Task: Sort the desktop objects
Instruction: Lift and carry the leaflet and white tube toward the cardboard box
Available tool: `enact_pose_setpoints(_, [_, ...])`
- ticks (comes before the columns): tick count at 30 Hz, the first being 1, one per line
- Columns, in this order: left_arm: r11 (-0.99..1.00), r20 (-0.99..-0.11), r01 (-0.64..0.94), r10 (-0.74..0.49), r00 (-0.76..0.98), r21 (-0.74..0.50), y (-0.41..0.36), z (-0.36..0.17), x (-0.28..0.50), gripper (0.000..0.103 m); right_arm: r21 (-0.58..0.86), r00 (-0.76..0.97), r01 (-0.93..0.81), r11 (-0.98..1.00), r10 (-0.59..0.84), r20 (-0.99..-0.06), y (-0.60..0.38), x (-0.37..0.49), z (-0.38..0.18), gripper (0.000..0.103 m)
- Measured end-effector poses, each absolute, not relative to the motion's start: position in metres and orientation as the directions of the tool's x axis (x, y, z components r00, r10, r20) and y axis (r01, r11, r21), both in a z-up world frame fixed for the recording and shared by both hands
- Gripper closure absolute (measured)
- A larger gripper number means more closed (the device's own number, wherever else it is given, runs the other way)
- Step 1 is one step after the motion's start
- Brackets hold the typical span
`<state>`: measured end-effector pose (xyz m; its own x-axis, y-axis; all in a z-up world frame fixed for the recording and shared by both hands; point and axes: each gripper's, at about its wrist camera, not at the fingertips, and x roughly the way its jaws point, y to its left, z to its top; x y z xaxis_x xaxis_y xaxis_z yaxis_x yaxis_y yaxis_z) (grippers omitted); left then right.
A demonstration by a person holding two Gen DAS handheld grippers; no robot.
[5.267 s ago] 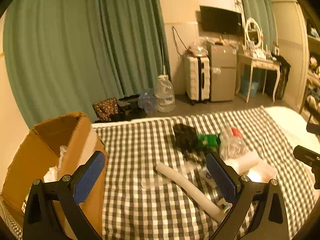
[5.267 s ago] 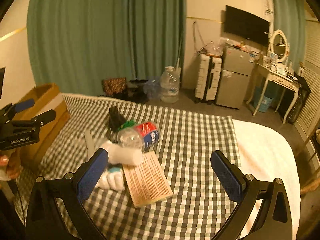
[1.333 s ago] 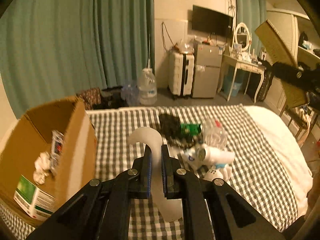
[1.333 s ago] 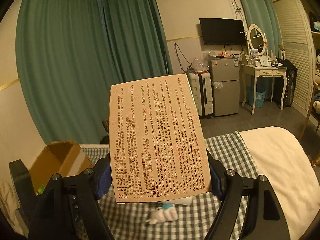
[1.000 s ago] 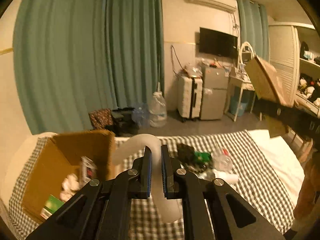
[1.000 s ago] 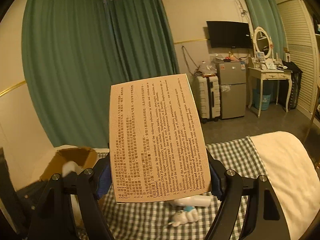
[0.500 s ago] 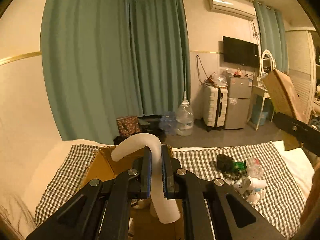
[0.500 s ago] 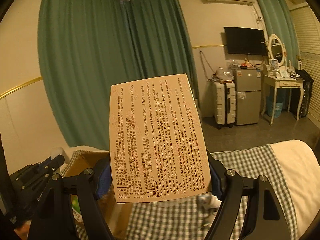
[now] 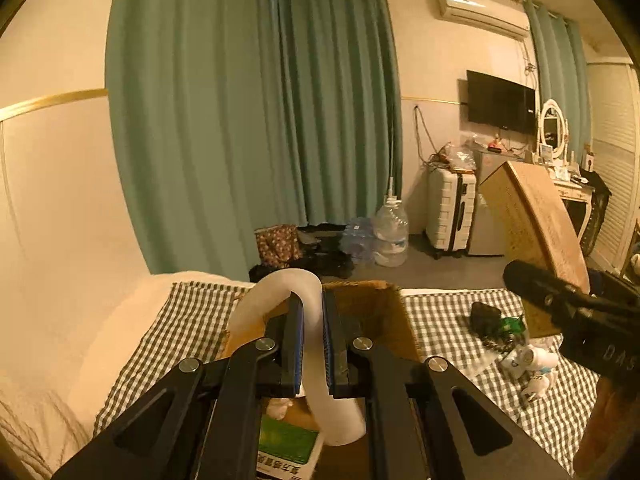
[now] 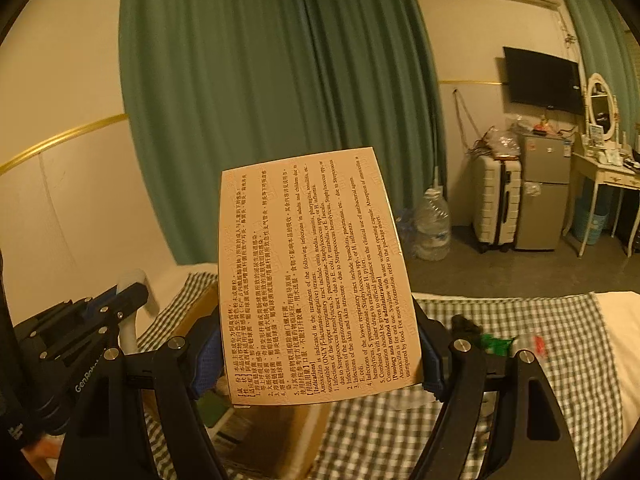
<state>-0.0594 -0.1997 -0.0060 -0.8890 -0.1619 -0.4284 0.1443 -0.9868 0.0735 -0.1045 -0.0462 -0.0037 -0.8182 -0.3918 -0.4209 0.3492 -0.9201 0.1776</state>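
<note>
My left gripper [image 9: 311,344] is shut on a bent white foam tube [image 9: 280,292] and holds it above the open cardboard box [image 9: 384,312] on the checked bed. My right gripper [image 10: 320,356] is shut on a flat tan medicine box [image 10: 316,276] printed with text, held upright above the cardboard box [image 10: 276,440]. In the left wrist view the right gripper [image 9: 576,312] and the medicine box [image 9: 536,216] show at the right. The left gripper [image 10: 80,336] shows at the left of the right wrist view.
A black pouch [image 9: 486,316], a green packet [image 9: 510,324], a bottle and white items [image 9: 528,360] lie on the checked cloth [image 9: 448,320] right of the box. A green-labelled carton [image 9: 286,446] lies inside the box. Beyond the bed stand water jugs [image 9: 390,236], a suitcase [image 9: 450,212] and a fridge.
Both grippers have risen and moved left over the cardboard box, each keeping its hold. The box now sits right under the foam tube and the medicine box.
</note>
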Motion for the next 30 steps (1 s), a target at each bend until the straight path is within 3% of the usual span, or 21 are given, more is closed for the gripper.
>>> enact_pose_setpoints(6, [-0.982, -0.467, 0.176, -0.189, -0.863, 0.073, -0.218, -0.021, -0.067, 0.095, 0.170, -0.779, 0.386, -0.907, -0.419, -0.465, -0.074, -0.117, -0.022, 0.026])
enact_pose_setpoints(24, [-0.986, -0.649, 0.167, -0.115, -0.752, -0.020, -0.254, -0.088, -0.107, 0.094, 0.102, -0.672, 0.435, -0.895, -0.398, -0.624, -0.151, -0.179, -0.077, 0.028])
enact_pose_setpoints(25, [-0.986, -0.654, 0.164, -0.113, -0.748, -0.018, -0.254, -0.091, -0.109, 0.094, 0.100, -0.665, 0.439, -0.893, -0.398, -0.632, -0.154, -0.182, -0.080, 0.029])
enact_pose_setpoints(28, [-0.986, -0.675, 0.164, -0.108, -0.730, -0.020, -0.253, -0.099, -0.116, 0.094, 0.083, -0.640, 0.452, -0.888, -0.388, -0.664, -0.165, -0.193, -0.090, 0.048])
enact_pose_setpoints(30, [-0.986, -0.693, 0.167, -0.101, -0.714, -0.029, -0.254, -0.106, -0.120, 0.094, 0.080, -0.623, 0.463, -0.883, -0.388, -0.679, -0.170, -0.197, -0.096, 0.049])
